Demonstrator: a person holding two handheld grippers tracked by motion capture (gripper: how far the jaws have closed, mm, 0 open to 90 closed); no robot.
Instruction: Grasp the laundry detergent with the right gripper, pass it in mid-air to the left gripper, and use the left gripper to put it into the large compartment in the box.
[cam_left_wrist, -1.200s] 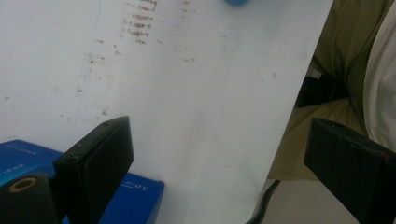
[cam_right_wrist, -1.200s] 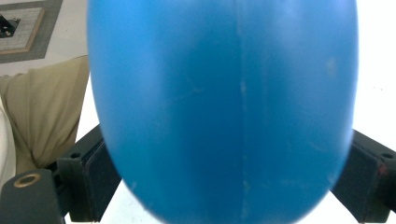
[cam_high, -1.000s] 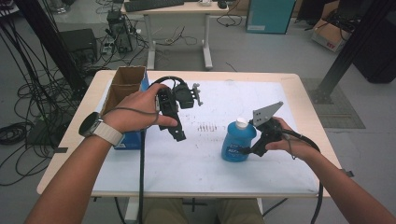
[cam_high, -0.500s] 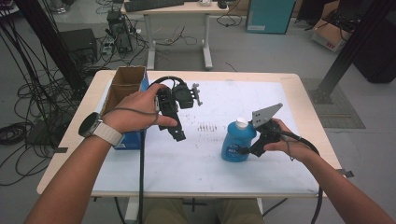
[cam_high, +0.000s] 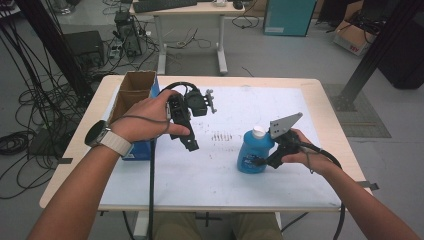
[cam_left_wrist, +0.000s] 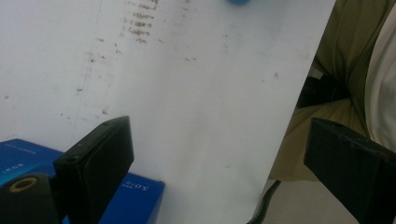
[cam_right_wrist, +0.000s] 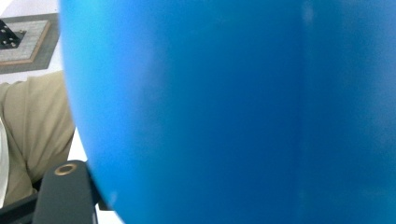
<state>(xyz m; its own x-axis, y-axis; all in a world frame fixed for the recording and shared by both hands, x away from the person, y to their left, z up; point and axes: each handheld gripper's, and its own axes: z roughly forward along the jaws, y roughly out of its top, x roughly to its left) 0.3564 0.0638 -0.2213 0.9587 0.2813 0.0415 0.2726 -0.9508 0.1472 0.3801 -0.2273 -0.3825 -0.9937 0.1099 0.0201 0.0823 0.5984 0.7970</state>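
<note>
A blue bottle with a white cap stands upright on the white mat, right of centre. My right gripper reaches in from the right at the bottle's lower body. Its jaws have just been closing, and they are shut on the bottle. In the right gripper view the bottle is very close, with one finger against its side. A hand holds my left gripper above the mat's left part. In its own view the left gripper stands wide open with bare mat between its jaws.
An open cardboard box sits at the table's far left, with a blue box in front of it, also beside the left jaw. Dark specks mark the mat near its centre. The person's legs lie past the near table edge.
The right gripper's jaws have come in around the blue bottle. Both hands stay where they were, and the bottle has not moved.
</note>
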